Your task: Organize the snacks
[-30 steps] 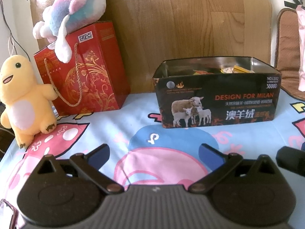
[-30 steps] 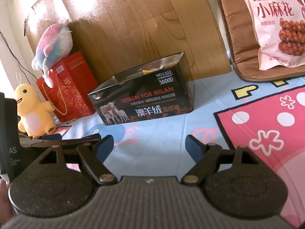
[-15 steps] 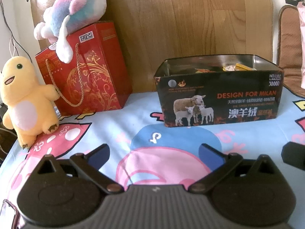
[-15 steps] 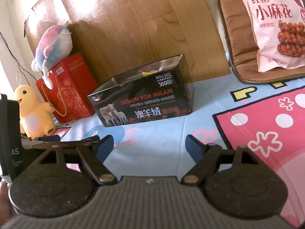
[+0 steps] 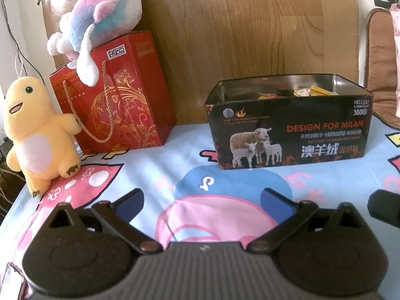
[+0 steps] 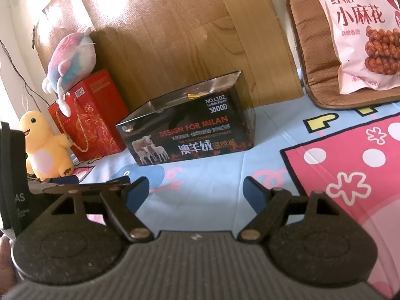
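Tin box (image 5: 290, 130) slightly farther right than before, both hand-held grippers empty

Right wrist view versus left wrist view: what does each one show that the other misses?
Only the right wrist view shows the pink snack bag leaning on the brown cushion, readable in full.

Only the left wrist view looks into the black tin, showing wrapped snacks inside.

Both show the tin, red gift bag, yellow plush, pastel plush, and an open, empty claw: left, right.
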Demonstrator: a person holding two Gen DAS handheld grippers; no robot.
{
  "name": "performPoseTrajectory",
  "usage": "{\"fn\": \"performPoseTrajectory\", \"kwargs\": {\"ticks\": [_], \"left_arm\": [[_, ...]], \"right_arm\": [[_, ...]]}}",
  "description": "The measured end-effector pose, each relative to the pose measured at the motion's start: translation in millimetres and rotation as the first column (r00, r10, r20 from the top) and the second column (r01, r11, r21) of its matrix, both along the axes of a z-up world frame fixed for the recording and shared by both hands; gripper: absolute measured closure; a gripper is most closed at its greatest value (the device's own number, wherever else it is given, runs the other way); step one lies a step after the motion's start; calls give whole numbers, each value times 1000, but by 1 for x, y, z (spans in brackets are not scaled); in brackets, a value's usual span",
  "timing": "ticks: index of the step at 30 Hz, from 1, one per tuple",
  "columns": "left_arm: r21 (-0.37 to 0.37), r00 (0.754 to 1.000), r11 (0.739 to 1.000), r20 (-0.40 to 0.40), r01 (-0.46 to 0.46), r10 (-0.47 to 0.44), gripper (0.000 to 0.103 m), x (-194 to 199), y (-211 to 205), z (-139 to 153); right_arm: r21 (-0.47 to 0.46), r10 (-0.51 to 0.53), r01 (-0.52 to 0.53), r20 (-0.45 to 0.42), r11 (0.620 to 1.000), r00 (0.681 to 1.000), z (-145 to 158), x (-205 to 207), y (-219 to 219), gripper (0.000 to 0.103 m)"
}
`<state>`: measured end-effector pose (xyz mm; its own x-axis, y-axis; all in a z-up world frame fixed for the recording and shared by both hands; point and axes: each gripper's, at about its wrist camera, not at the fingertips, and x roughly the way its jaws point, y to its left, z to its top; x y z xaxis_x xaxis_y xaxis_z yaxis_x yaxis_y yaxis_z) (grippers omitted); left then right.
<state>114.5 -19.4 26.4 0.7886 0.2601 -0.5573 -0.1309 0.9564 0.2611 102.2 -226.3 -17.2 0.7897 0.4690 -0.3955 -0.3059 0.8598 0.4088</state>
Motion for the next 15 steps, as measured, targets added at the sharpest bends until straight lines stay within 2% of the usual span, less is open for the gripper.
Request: {"fn": "performPoseTrajectory", "kwargs": {"ticks": [15], "left_arm": [[15,1000,1000,-9,-7,8,0,1,-3,-3]], "right_arm": [[12,-14,14,-4,1000,1000,0,0,-2,19]]}}
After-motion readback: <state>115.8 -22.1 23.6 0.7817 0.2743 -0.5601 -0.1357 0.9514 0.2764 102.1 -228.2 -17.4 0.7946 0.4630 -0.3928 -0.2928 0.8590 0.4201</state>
